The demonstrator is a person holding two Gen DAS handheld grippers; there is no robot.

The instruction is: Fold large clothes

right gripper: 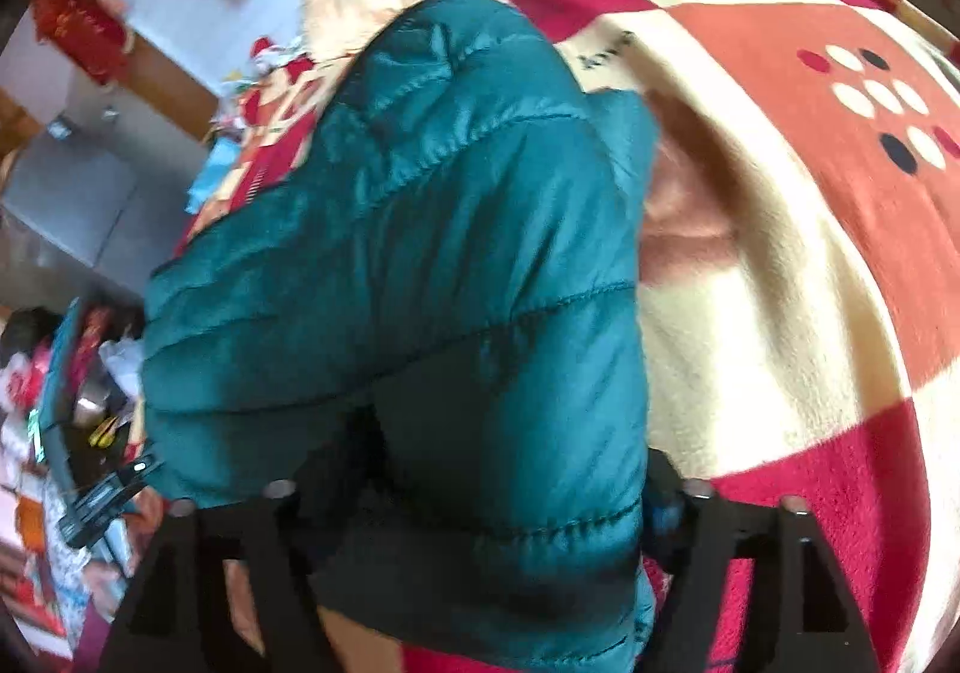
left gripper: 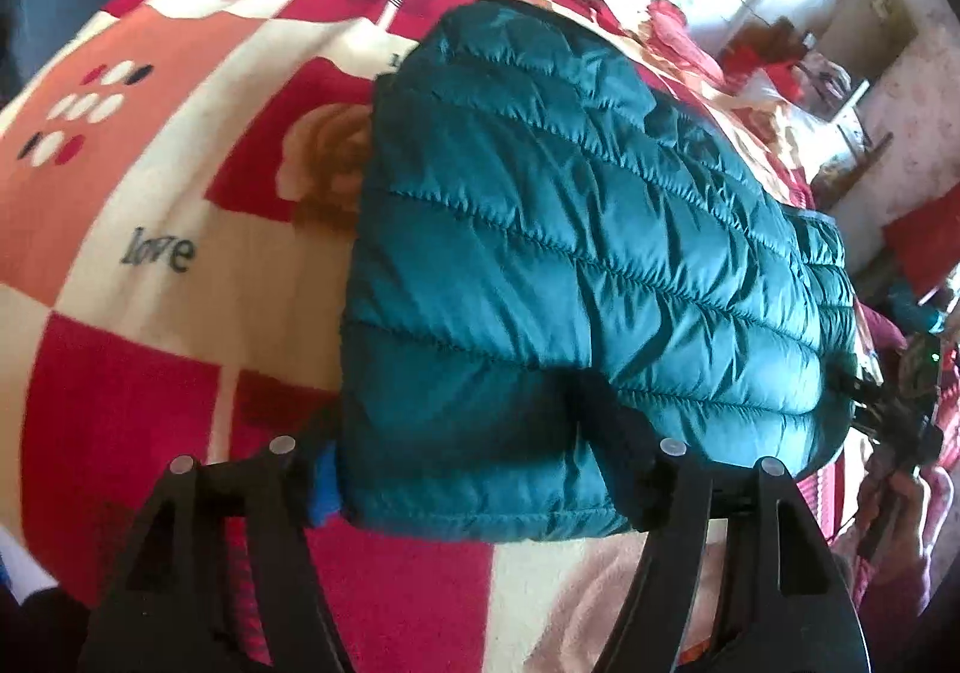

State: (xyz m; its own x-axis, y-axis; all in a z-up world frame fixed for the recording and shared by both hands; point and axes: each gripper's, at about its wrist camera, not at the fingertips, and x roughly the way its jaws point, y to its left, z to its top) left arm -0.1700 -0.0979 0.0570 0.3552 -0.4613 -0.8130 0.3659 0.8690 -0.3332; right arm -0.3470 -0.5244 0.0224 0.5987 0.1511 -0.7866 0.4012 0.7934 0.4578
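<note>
A teal quilted puffer jacket (left gripper: 576, 229) lies folded in a thick bundle on a red, orange and cream blanket (left gripper: 150, 193). My left gripper (left gripper: 480, 463) stands wide open with its fingers on either side of the bundle's near edge. In the right wrist view the same jacket (right gripper: 432, 265) fills the middle. My right gripper (right gripper: 480, 499) is also wide open, its fingers straddling the jacket's near end, which bulges between them. The right gripper (left gripper: 894, 421) shows at the jacket's far right end in the left wrist view.
The blanket (right gripper: 810, 253) covers a bed that fills most of both views. A cluttered table (right gripper: 66, 403) and a grey cabinet (right gripper: 72, 193) stand beyond the bed's left side. A window and shelves (left gripper: 840, 13) lie to the right.
</note>
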